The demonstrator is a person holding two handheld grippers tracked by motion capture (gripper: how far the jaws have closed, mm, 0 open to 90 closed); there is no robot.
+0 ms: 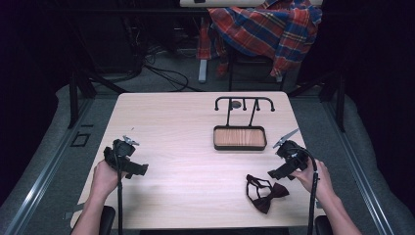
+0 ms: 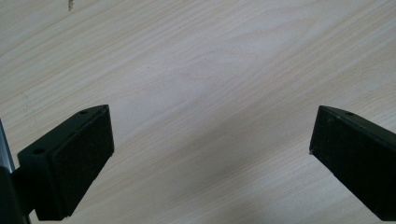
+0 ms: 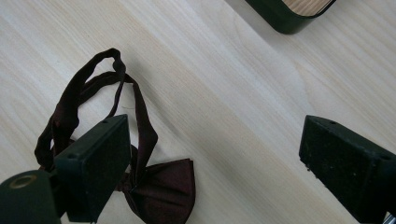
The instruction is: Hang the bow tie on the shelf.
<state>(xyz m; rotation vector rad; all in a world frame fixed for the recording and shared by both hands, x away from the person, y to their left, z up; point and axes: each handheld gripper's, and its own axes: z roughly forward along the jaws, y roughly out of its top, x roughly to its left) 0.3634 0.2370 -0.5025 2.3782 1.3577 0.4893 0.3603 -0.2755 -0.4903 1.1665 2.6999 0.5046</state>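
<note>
The right gripper (image 1: 275,172) is hovering over the light wood-grain table (image 1: 186,122) near its right edge, with its jaws standing wide apart and nothing between them. The person's right hand (image 1: 313,180) is gripping its body from the near side. The dark maroon fabric bow tie with a looped neck strap (image 1: 264,193) is lying flat on the table near the near right corner, just beside the right gripper and not touching it in the high view. In the right gripper view, the bow tie (image 3: 161,184) is sitting partly behind the left-hand jaw, its strap curling away from the knot.

The left gripper (image 1: 142,169) is resting near the left edge of the table, held by the left hand (image 1: 104,178). Its jaws are also spread wide, with bare tabletop (image 2: 201,70) between them.

The black metal stand with a wooden tray base and a hooked top rail (image 1: 240,137) is standing toward the far right part of the table, well apart from the bow tie.
</note>
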